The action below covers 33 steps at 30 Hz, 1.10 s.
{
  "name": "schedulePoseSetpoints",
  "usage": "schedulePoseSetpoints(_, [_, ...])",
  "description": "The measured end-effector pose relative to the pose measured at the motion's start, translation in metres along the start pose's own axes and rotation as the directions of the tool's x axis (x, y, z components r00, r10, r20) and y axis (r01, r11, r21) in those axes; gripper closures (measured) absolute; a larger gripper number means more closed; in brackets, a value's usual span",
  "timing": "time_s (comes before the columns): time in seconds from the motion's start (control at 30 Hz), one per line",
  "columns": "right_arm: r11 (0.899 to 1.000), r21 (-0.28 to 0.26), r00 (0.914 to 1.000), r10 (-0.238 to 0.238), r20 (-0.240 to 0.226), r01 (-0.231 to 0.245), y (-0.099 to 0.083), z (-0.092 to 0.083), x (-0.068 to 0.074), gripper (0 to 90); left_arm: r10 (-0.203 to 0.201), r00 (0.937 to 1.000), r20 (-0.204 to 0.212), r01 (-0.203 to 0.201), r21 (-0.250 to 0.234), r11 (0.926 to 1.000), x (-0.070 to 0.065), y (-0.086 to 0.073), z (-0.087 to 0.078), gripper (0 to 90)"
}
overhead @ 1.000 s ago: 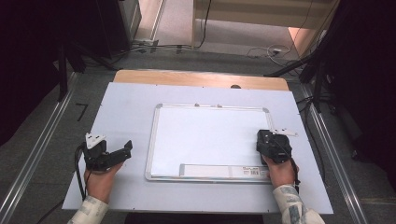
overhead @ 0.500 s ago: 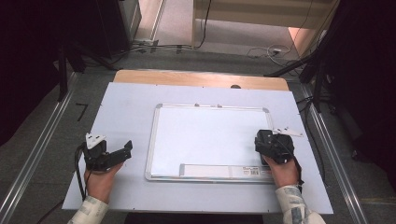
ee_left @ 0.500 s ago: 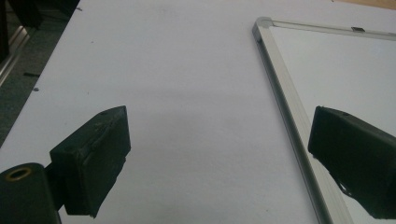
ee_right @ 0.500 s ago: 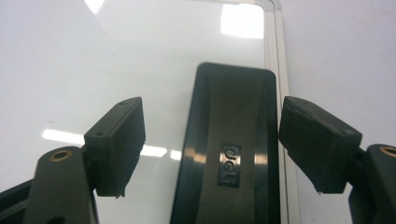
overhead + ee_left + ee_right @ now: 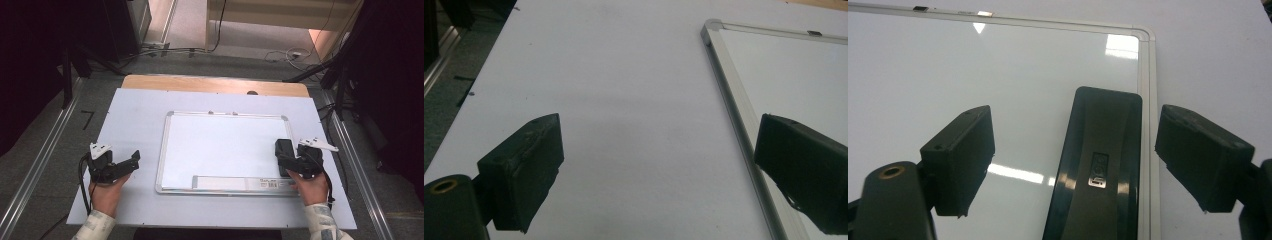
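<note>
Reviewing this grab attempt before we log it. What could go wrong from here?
1. The glossy black rectangular eraser lies on the slick white aluminium-framed whiteboard; the open right gripper straddles it and could push it sliding instead of clamping.
2. The eraser sits against the frame edge, so the outer jaw may catch the rail.
3. The open left gripper isn't steadying the board, which might shift.

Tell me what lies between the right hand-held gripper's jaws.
A black eraser lies lengthwise between the open jaws of the right hand-held gripper, resting on the whiteboard beside its right frame edge. The right gripper view shows this.
</note>
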State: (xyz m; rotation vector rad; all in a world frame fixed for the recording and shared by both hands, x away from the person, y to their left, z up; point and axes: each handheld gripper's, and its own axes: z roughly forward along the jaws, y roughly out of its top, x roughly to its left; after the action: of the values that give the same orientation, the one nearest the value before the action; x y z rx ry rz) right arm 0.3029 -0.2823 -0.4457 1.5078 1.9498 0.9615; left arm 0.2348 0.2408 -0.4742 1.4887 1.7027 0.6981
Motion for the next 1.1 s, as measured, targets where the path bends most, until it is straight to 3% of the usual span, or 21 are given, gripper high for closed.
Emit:
schedulePoseSetpoints(0.53, [0.999, -0.028, 0.9997, 0.018, 0.013, -0.018, -0.010, -0.024, -0.022, 14.7, -0.019, 0.9998, -0.001, 0.019, -0.002, 0.9998, 0.004, 0.001, 0.000, 6.2])
schedulePoseSetpoints(1.1, [0.998, -0.031, 0.9982, 0.047, 0.037, -0.046, -0.022, -0.036, -0.048, 14.9, -0.031, 0.9995, -0.007, 0.031, -0.003, 0.9995, 0.006, 0.001, 0.000, 6.2])
